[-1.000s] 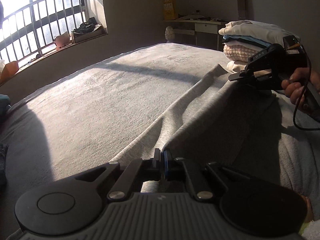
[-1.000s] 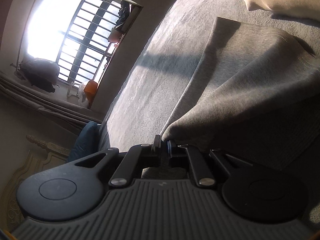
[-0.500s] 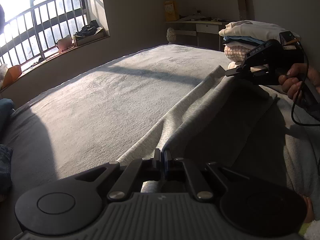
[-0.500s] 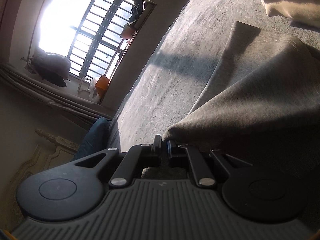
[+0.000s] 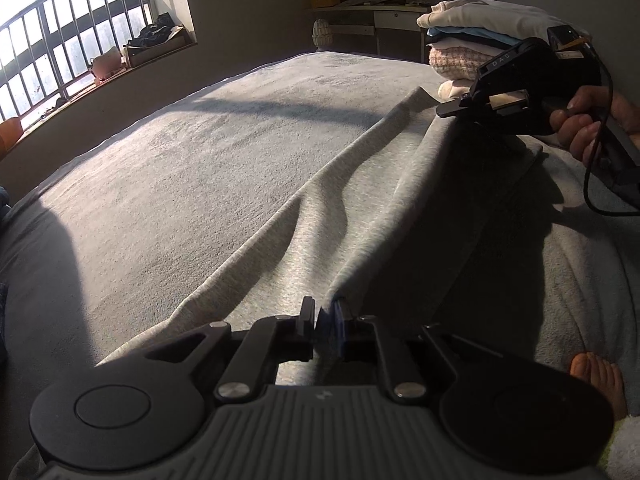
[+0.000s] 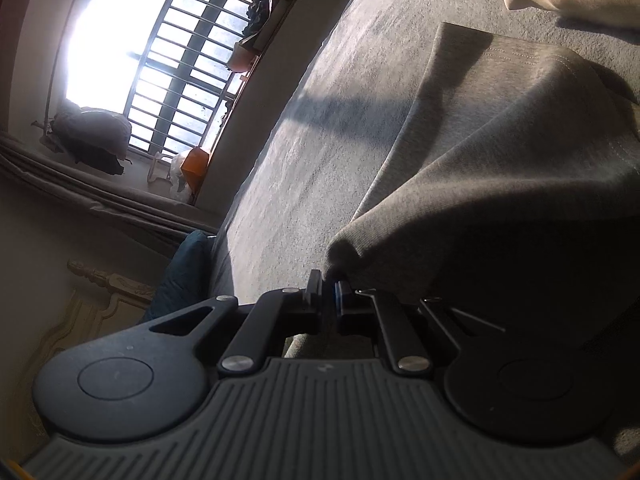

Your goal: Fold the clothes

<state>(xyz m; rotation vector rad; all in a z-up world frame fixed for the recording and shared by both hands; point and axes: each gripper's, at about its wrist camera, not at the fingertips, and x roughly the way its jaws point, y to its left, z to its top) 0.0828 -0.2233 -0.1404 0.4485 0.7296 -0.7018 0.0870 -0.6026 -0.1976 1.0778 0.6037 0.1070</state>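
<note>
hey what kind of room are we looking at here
Most likely a bedroom: a wide bed with a grey cover, a stack of folded clothes on it, and a barred window with clutter on its sill.

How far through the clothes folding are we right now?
Done: a stack of folded clothes sits at the far end of the bed. In hand: the grey garment, its edge doubled over; the right gripper is shut on one corner, while the left gripper is opening with fabric between its jaws. Left: the garment's later folds and stacking it.
</note>
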